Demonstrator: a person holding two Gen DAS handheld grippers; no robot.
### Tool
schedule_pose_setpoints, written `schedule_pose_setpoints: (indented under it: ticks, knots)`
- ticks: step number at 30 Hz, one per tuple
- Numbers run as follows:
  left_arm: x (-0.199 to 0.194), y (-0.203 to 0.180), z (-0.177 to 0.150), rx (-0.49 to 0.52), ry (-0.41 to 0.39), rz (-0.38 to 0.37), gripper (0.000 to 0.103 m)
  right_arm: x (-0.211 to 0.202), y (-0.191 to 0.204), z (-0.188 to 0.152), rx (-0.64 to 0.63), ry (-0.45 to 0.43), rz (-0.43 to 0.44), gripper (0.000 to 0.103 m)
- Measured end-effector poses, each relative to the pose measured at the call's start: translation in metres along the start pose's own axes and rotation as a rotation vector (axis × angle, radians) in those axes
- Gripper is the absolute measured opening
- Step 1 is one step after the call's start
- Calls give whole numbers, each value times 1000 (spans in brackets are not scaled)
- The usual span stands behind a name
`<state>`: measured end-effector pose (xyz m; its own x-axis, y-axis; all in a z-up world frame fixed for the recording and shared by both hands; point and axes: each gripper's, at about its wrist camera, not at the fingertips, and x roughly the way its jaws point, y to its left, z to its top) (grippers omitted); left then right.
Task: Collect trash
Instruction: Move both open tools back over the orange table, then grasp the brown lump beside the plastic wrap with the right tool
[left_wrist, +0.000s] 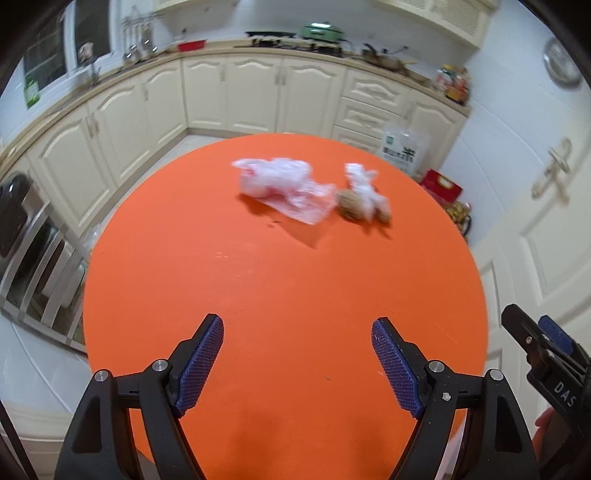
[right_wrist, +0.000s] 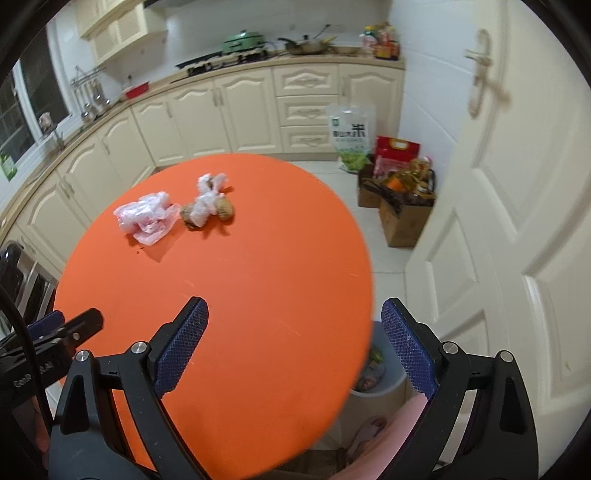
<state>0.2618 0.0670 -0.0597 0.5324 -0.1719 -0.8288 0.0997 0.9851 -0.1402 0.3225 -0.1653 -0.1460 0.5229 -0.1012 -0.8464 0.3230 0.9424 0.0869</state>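
Two sets of tongs hang over the near edge of the orange tabletop (left_wrist: 280, 295), each spread wide with nothing between its pads; the left tongs (left_wrist: 297, 328) face the middle of the round top, and the right tongs (right_wrist: 294, 314) straddle its right rim; below that rim, on the floor, stands a pale trash bin (right_wrist: 380, 384) that seems to have some scraps in it already, though blur hides what they are; further out, well apart from both tongs, two pieces of trash lie on the far half of the tabletop, just beside each other: a crumpled pinkish plastic bag (right_wrist: 146, 216) and a knotted clear bag holding brown lumps (right_wrist: 208, 206); judging by this, collection of these two has not started, since neither piece is gripped or moved toward the bin; both wait to be picked up and dropped in.
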Motion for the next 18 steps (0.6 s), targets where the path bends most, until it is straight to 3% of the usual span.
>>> schedule_pose_setpoints:
  ticks: [7, 11, 13, 18]
  knots:
    - [24, 34, 26, -84, 32, 27, 79, 53, 25, 32, -54, -13, 96, 93]
    - [49, 47, 55, -107, 53, 33, 79, 90, 29, 47, -56, 20, 198, 84]
    - [62, 52, 66, -113, 64, 33, 79, 113, 31, 53, -54, 58, 186, 81]
    - [93, 64, 93, -140, 86, 12, 79, 158, 42, 65, -109, 131, 175, 61]
